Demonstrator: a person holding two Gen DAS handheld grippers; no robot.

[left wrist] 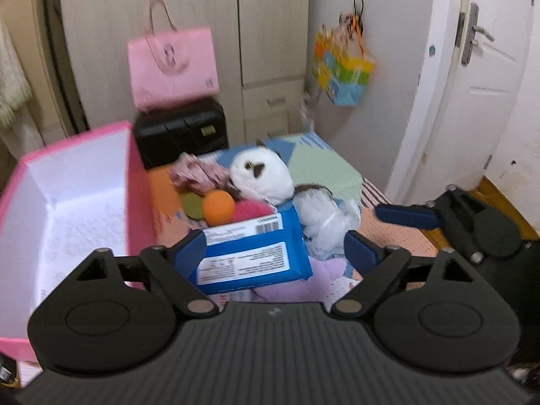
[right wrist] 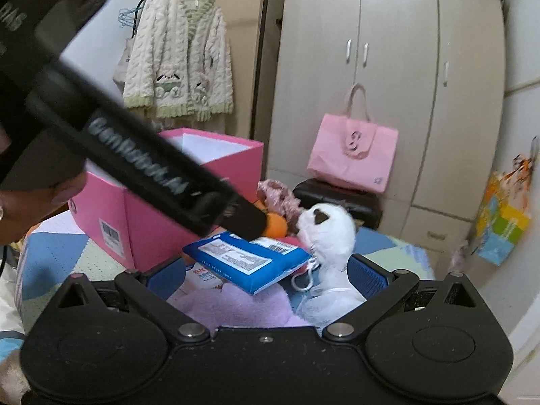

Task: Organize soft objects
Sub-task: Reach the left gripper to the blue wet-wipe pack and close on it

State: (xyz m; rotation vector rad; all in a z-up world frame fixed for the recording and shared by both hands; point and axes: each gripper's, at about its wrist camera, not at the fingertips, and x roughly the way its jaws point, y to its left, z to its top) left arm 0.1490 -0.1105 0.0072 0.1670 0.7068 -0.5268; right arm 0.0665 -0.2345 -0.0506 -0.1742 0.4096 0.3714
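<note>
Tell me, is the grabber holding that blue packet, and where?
Not gripped yet: the blue packet sits between the fingers of the open left gripper; the right gripper holds nothing.

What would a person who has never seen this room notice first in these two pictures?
The eye goes first to the blue packet, which lies between the fingers of the left gripper, over a lilac cloth. Just behind it sits a white plush toy next to an orange ball. To the left stands a big pink box, open at the top.
</note>
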